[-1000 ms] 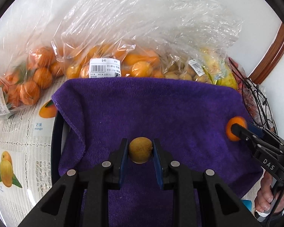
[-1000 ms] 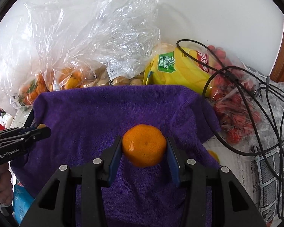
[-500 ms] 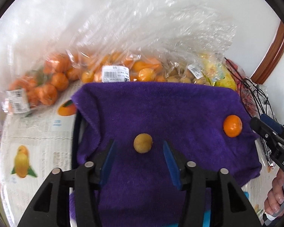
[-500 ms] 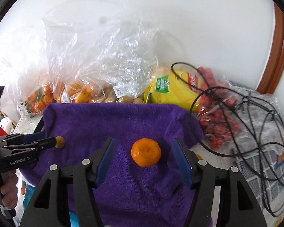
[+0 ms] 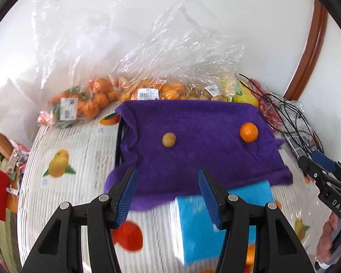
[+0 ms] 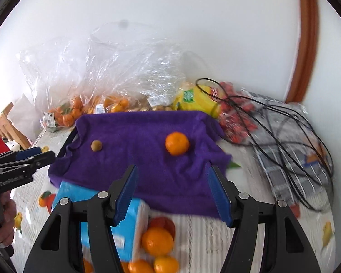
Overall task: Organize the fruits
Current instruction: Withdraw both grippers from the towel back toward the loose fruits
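With both the left tongs (image 5: 167, 193) and right tongs (image 6: 172, 193) released and empty, the orange (image 6: 177, 143) at 12 o'clock may roll off the soft purple towel (image 6: 147, 163).

The left hand-held gripper (image 5: 167, 193) points steeply down, its blue-padded jaws spread apart with nothing between them, having just been opening. The right hand-held gripper (image 6: 172, 191) is tilted downward likewise, jaws parted and gripping nothing after just opening. Each appears in the other's view, at 3 and 9 o'clock, fingers (image 5: 327, 245) wrapped around its handle.
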`<state>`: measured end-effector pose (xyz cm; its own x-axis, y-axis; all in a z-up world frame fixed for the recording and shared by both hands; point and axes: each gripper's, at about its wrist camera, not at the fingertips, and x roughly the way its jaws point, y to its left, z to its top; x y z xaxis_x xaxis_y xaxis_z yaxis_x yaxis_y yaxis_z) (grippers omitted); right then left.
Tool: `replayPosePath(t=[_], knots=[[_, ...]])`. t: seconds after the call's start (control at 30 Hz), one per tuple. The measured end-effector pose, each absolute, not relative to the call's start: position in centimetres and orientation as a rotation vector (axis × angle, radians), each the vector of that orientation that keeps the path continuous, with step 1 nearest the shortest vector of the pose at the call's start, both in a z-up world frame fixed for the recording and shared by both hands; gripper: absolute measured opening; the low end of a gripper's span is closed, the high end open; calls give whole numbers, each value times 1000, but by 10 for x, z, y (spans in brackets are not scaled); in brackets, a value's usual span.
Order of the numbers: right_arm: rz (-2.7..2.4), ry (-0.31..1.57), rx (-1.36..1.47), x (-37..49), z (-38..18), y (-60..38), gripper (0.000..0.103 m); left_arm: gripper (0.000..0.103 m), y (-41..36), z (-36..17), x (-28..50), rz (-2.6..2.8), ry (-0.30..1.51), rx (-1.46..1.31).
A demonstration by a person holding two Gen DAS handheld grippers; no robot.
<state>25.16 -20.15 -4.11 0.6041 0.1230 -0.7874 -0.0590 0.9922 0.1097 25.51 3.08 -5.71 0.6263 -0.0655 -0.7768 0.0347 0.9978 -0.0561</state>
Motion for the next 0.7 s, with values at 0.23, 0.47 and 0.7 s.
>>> replayPosePath(t=[0.23, 0.47, 0.7], knots=[[106, 927, 66, 205, -50, -207, 63, 53, 36, -67, 215, -35, 917, -39], [138, 964, 50, 180, -74, -203, 54, 60, 39, -78, 184, -45, 900, -69], [200, 961, 59, 183, -93, -197, 54, 60, 43, -94, 171, -42, 913, -86]])
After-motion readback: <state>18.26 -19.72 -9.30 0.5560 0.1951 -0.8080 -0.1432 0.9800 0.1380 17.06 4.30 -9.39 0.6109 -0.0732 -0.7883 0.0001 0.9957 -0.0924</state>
